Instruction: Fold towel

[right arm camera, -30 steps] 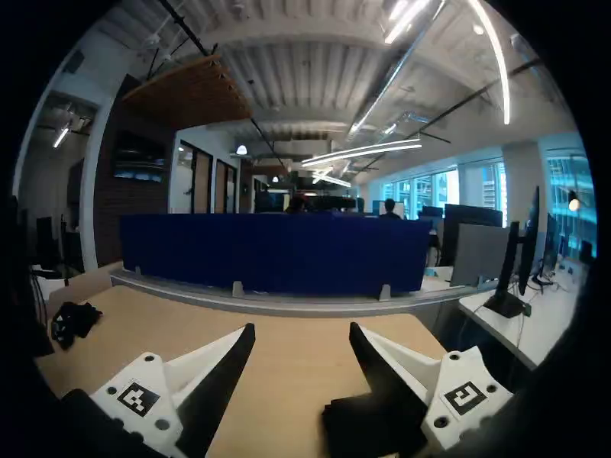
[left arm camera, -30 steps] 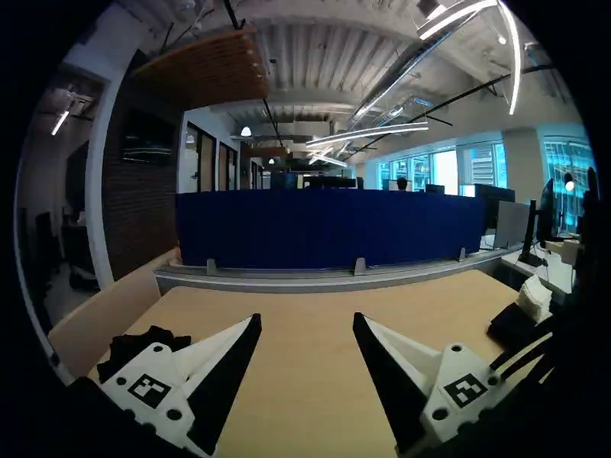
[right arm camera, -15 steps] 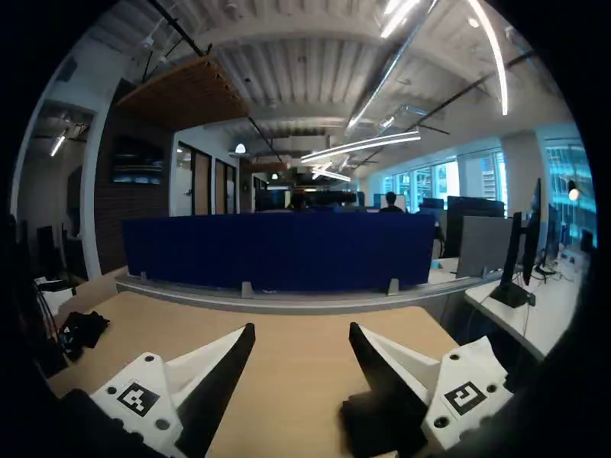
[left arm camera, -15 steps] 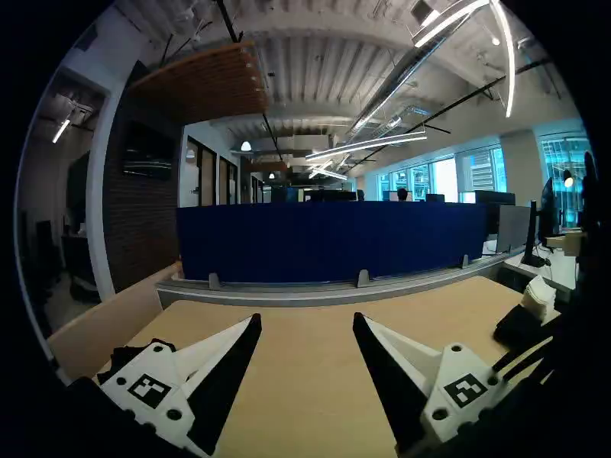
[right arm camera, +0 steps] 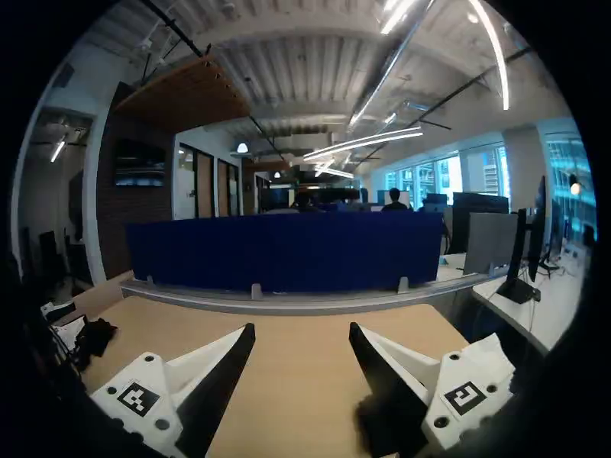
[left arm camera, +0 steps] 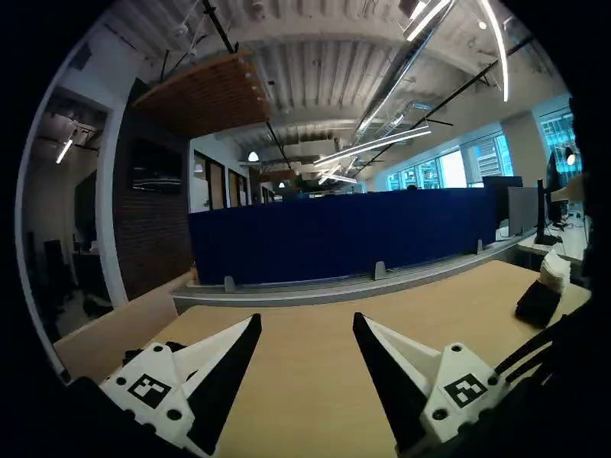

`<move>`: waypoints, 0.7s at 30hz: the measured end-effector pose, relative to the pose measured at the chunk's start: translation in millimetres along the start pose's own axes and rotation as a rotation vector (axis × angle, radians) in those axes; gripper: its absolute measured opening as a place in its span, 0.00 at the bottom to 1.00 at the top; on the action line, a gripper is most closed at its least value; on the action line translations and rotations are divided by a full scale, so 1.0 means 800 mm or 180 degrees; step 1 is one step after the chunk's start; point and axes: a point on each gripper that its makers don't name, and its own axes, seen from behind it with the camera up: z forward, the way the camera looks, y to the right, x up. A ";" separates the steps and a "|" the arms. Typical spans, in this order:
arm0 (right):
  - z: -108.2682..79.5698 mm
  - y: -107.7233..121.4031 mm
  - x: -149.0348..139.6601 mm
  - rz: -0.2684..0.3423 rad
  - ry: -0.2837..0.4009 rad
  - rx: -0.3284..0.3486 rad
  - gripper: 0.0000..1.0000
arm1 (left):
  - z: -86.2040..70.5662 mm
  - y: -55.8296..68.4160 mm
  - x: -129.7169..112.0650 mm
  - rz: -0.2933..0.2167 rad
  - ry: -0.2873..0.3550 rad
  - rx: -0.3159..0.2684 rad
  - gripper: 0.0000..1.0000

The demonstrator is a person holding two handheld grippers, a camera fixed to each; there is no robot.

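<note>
Jaws of the left gripper [left arm camera: 305,317], white with black inner faces, stand wide apart in the left gripper view, nothing between them, over a pale wooden worktop [left arm camera: 321,382]. A dark folded cloth [left arm camera: 537,303], likely the towel, lies at the worktop's right edge, something white [left arm camera: 555,269] just behind it. A long blue divider panel [left arm camera: 344,237] runs along the back.

In the right gripper view, the right gripper [right arm camera: 302,327] also has its jaws apart and empty. A blurred dark shape [right arm camera: 378,416] sits beside the finger on the view's right, and a black crumpled bundle [right arm camera: 95,336] lies at the worktop's left.
</note>
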 end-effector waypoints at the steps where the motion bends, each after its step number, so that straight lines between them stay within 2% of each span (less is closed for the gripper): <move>1: 0.001 -0.001 0.000 -0.0013 -0.0003 -0.0006 0.95 | -0.001 -0.002 -0.006 -0.0006 0.0011 0.0014 0.89; 9: 0.004 -0.013 -0.008 -0.0073 0.0001 -0.0019 0.95 | -0.001 -0.018 -0.046 -0.0046 0.0095 0.0092 0.88; 15: 0.010 -0.011 -0.017 -0.0081 0.0036 -0.0057 0.96 | 0.001 -0.016 -0.072 -0.0045 0.0168 0.0102 0.89; 21: 0.014 -0.014 -0.032 -0.0068 0.0043 -0.0079 0.95 | 0.007 -0.024 -0.103 -0.0090 0.0180 0.0128 0.89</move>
